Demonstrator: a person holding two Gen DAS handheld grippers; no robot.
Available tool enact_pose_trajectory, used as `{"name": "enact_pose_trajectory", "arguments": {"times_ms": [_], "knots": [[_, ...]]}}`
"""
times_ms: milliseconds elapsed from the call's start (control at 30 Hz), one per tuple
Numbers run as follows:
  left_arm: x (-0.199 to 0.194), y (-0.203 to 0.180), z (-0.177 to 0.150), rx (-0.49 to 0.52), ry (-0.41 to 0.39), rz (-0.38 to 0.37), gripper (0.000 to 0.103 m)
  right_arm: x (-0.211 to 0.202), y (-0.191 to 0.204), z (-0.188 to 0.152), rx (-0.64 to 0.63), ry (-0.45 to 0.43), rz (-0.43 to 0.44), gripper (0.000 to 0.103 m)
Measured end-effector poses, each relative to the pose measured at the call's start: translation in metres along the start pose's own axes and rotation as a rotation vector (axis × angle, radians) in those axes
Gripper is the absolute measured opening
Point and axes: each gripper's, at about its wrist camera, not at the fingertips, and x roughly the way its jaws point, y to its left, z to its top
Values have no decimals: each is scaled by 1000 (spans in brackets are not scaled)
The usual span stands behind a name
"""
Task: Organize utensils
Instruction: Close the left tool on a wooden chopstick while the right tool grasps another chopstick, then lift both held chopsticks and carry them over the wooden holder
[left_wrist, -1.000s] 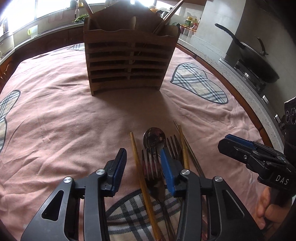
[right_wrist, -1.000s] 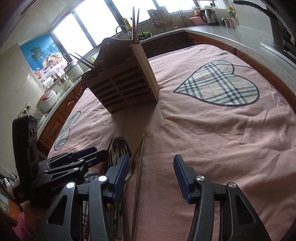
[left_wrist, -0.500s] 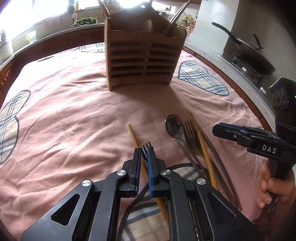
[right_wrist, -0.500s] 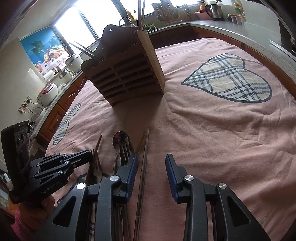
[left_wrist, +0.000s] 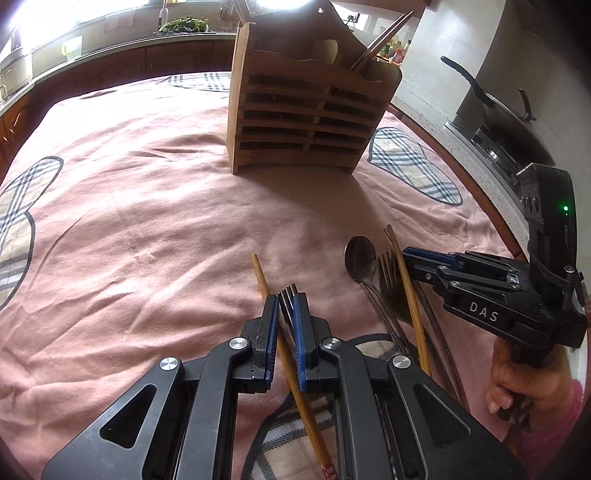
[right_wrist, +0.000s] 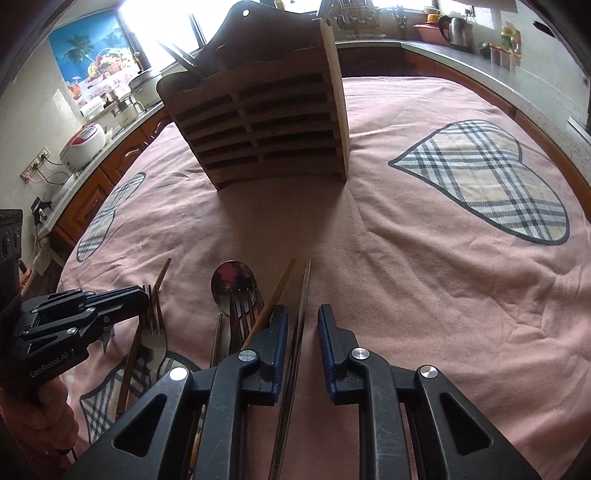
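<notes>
My left gripper (left_wrist: 287, 308) is shut on a metal fork (left_wrist: 289, 298), tines sticking out ahead, just above a wooden chopstick (left_wrist: 286, 350) on the pink cloth. It also shows in the right wrist view (right_wrist: 142, 295) with the fork (right_wrist: 153, 325). My right gripper (right_wrist: 303, 321) is partly open, jaws straddling a dark metal chopstick (right_wrist: 300, 317); it also shows in the left wrist view (left_wrist: 410, 256). A spoon (left_wrist: 360, 254), a second fork (left_wrist: 391, 284) and a wooden chopstick (left_wrist: 406, 280) lie beside it. The wooden utensil holder (left_wrist: 306, 114) stands ahead, with chopsticks in it.
A pink cloth with plaid hearts (right_wrist: 487, 177) covers the table. A wok (left_wrist: 498, 110) sits on a stove at right. Counters with a rice cooker (right_wrist: 83, 144) and a kettle (right_wrist: 454, 27) surround the table.
My left gripper closed on the fork and lifted it slightly away from the pile. My right gripper narrowed and moved down over the dark chopstick.
</notes>
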Motion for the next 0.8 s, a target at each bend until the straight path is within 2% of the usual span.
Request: {"name": "enact_pose_trajectory", "arguments": {"times_ms": [167, 233, 300, 800], "knots": [[5, -4, 2, 15, 2, -2, 8, 8, 7, 11, -43, 10, -26, 17], [3, -7, 2, 26, -5, 0, 7, 10, 7, 13, -41, 14, -33, 6], [-2, -10, 1, 34, -18, 0, 3, 5, 4, 13, -17, 8, -2, 5], [-76, -15, -3, 2, -182, -12, 2, -94, 3, 9, 35, -212, 76, 4]]}}
